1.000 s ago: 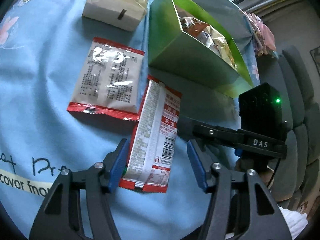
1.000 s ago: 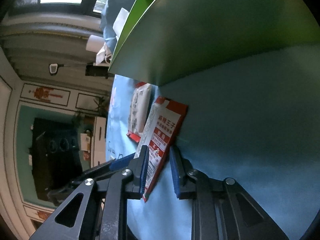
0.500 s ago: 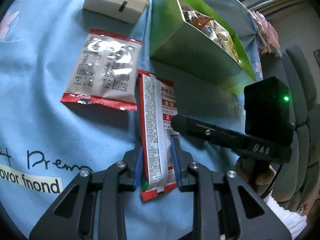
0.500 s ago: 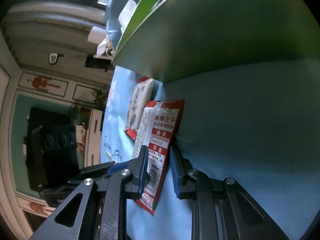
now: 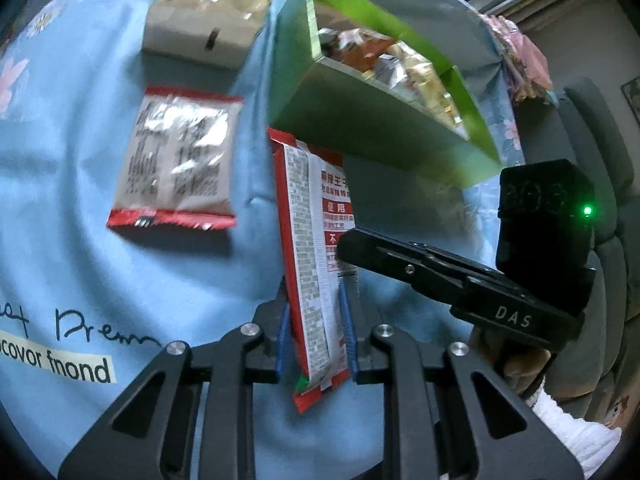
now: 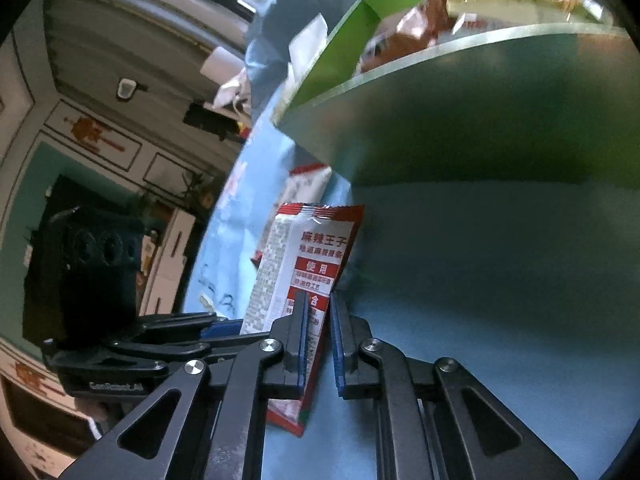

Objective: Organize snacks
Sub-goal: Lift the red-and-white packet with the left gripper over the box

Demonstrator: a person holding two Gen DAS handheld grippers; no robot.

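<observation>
A red-and-white snack packet [image 5: 308,240] stands on its long edge above the light blue cloth [image 5: 80,240]. My left gripper [image 5: 314,328] holds its lower end, jaws closing with both blue pads pressed on it. From the right, my right gripper [image 5: 348,240] reaches in. In the right wrist view its jaws are closing on the side edge of the packet [image 6: 304,248], right gripper [image 6: 319,336], left gripper [image 6: 224,326] beside it. The open green box [image 5: 360,128] holding several snacks lies just beyond. A second packet [image 5: 180,152] lies flat to the left.
A cream tissue box [image 5: 192,36] sits at the far side of the cloth, left of the green box. A grey sofa [image 5: 600,128] runs along the right. A hand [image 5: 520,364] holds the right gripper's handle. The green box wall [image 6: 480,120] looms close ahead.
My left jaws went from wide apart to closed on the packet, which rose from lying flat onto its edge. My right jaws narrowed onto the packet's side and the wrist rolled.
</observation>
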